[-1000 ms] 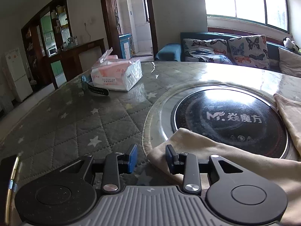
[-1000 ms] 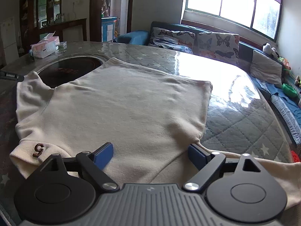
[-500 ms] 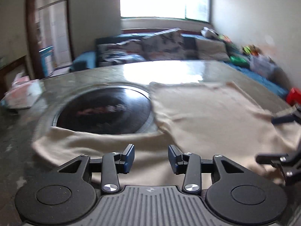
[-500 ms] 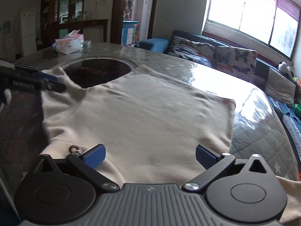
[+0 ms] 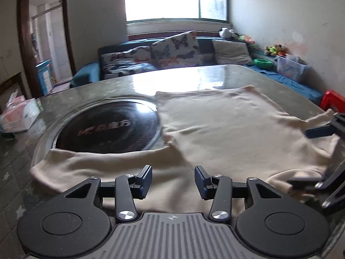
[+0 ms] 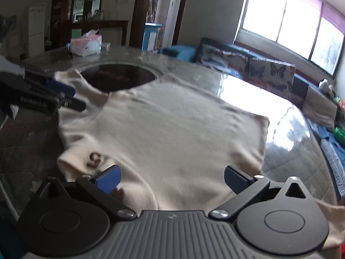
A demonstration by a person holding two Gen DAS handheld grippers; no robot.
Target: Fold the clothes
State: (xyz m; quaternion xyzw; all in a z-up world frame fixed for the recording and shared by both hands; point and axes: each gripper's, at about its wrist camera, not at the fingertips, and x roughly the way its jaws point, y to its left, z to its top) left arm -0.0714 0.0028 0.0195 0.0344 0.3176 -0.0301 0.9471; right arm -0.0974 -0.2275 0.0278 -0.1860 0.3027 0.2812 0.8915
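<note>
A cream sweater (image 5: 226,129) lies spread flat on the table, one sleeve (image 5: 90,164) stretched left below the black hotplate. My left gripper (image 5: 172,180) is open, just above the sleeve near the shoulder. In the right wrist view the sweater (image 6: 172,129) shows a brown S mark (image 6: 94,159) near the collar. My right gripper (image 6: 171,178) is wide open over the sweater's near edge, beside the mark. The left gripper (image 6: 71,99) shows at the left of that view, and the right gripper's fingers (image 5: 319,130) at the right edge of the left wrist view.
A round black hotplate (image 5: 107,129) is set into the quilted table (image 5: 19,161). A pink tissue box (image 5: 19,114) stands at the far left of the table. A sofa with butterfly cushions (image 5: 172,51) runs behind the table under the window.
My left gripper swung right from the sleeve's cuff end toward the shoulder. My right gripper shifted left toward the collar and the S mark. Both stayed open.
</note>
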